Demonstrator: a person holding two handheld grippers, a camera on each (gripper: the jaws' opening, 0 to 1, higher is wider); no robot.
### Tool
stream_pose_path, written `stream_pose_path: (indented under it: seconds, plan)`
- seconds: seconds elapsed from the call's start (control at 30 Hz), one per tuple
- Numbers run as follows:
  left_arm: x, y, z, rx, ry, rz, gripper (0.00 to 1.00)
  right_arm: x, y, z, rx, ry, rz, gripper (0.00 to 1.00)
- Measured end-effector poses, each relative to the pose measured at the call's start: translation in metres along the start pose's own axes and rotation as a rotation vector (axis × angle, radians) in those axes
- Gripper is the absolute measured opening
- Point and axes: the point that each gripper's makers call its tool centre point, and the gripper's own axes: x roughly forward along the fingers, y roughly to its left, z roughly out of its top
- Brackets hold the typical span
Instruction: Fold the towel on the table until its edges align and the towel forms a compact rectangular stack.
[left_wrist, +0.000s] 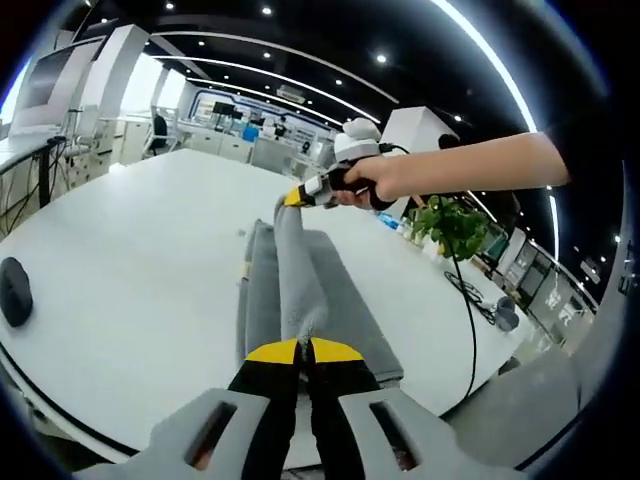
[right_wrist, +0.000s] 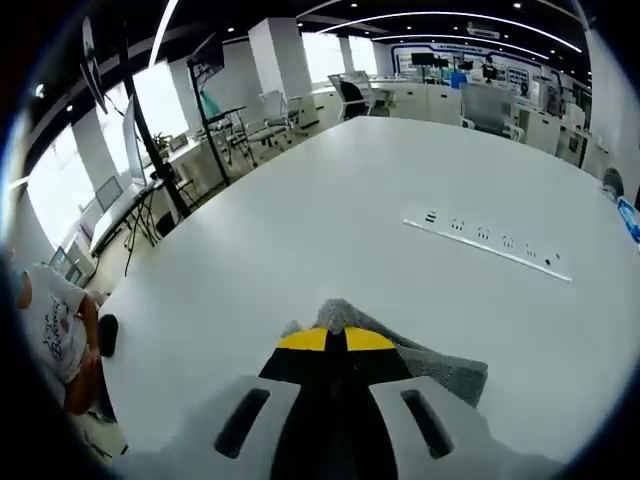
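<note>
A broad, smooth white table (left_wrist: 150, 250) with a rounded edge is seen, and on it a grey towel (left_wrist: 320, 300) of soft, matte weave lies in long folded layers, one edge being lifted into a taut ridge between the two tools. The left gripper (left_wrist: 303, 352), yellow-tipped with black jaws, is clamped on the near end of that ridge. The right gripper (left_wrist: 297, 196), held in a hand (left_wrist: 385, 182), is pinched on the far end; in the right gripper view (right_wrist: 335, 340) grey cloth is bunched at its closed tips. A small black rounded object (left_wrist: 14, 290) rests near the table edge. No legible writing is seen.
</note>
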Motion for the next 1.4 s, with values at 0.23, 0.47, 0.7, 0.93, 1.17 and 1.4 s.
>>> stream_pose_path:
  seconds: [0.23, 0.47, 0.7, 0.93, 1.17, 1.4]
  plan:
    - [0.004, 0.016, -0.013, -0.074, 0.033, 0.028, 0.03, 0.02, 0.0, -0.005, 0.025, 0.011, 0.0, 0.01]
    - [0.008, 0.02, -0.02, -0.131, 0.061, 0.047, 0.03, 0.032, 0.001, -0.013, 0.033, 0.03, -0.002, 0.01]
    - [0.012, 0.029, -0.034, -0.16, 0.093, 0.064, 0.03, 0.048, 0.005, -0.016, 0.038, 0.035, 0.01, 0.01]
    - [0.015, 0.035, -0.041, -0.172, 0.116, 0.084, 0.03, 0.049, 0.008, -0.024, 0.041, 0.035, 0.025, 0.02]
    - [0.014, 0.034, -0.031, -0.15, 0.098, 0.067, 0.06, 0.044, 0.016, -0.018, -0.089, 0.014, 0.079, 0.05]
    - [0.015, 0.031, -0.001, -0.122, 0.028, 0.022, 0.2, 0.034, 0.019, -0.014, -0.099, -0.007, 0.107, 0.12]
